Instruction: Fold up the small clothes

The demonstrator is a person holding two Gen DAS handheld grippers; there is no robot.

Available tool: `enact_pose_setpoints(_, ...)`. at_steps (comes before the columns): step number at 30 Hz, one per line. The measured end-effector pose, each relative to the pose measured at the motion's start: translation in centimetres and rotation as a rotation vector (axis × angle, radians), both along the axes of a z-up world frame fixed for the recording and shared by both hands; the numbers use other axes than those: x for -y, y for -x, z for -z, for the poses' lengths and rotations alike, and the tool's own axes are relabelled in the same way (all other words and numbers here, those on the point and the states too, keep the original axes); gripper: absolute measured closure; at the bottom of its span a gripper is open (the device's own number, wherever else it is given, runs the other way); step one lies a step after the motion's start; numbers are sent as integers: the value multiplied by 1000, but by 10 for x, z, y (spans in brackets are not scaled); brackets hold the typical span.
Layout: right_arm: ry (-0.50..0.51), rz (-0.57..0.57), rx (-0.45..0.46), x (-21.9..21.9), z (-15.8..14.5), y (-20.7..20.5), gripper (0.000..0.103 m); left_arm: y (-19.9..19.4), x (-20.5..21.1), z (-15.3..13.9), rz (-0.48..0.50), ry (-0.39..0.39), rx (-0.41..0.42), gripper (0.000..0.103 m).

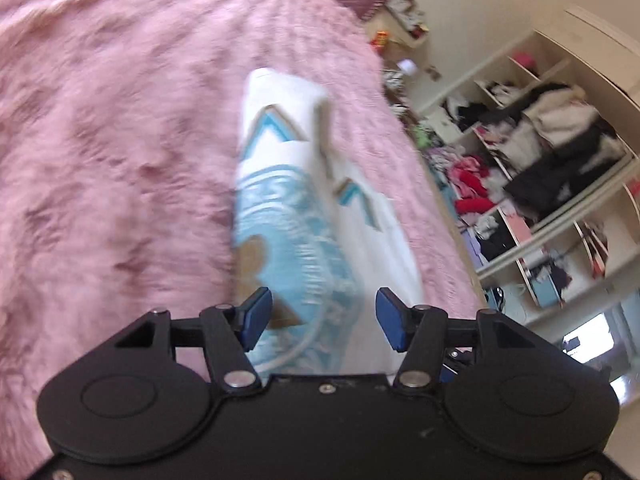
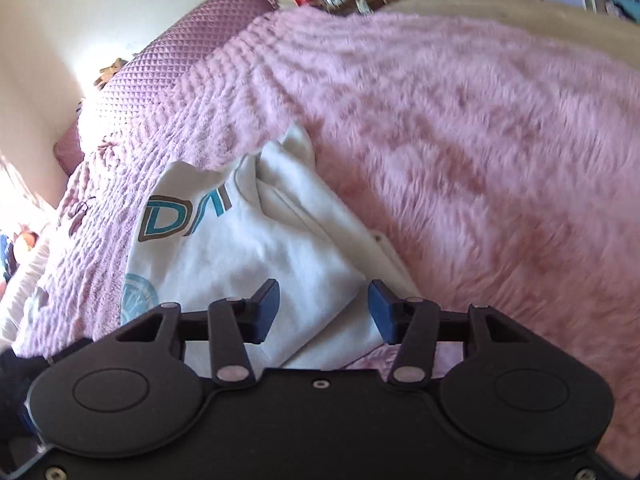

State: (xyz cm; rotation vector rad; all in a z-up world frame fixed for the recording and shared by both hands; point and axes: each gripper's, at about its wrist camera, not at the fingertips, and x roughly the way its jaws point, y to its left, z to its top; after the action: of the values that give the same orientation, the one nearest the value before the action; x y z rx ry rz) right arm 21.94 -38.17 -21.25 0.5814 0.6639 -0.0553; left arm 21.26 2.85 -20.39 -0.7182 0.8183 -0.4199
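One white garment point(image 1: 304, 200) is lying partly folded on the pink furry bedspread point(image 1: 120, 140), near the bed's edge. Open wardrobe shelves point(image 1: 532, 152) beyond the bed are holding heaped clothes in black, white, red and pink. Blue letters with brown outline, reading "D" and part of another, are showing on the garment point(image 2: 240, 236), beside a pale-blue round print. Left gripper point(image 1: 322, 316) is standing half open over the print, gripping nothing. Right gripper point(image 2: 324, 308) is standing half open over the white fold, pads not pressing it.
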Motion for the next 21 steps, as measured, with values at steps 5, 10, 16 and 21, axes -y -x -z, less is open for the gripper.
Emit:
enact_pose_setpoints(5,-73,-2,43,-1,7,-11,62,-7,-8,22,-6,56,-105,46)
enact_pose_setpoints(10,-74,0,143,9,-24,13,101,-3,1,17,-8,61,-107,42)
enact_pose_setpoints(16,-82,74,30,31,5,22,101,-7,9,27,14,61,-140,33)
enact_pose_setpoints(21,-106,28,2,32,23,20,89,-10,-1,25,25,69,-149,33)
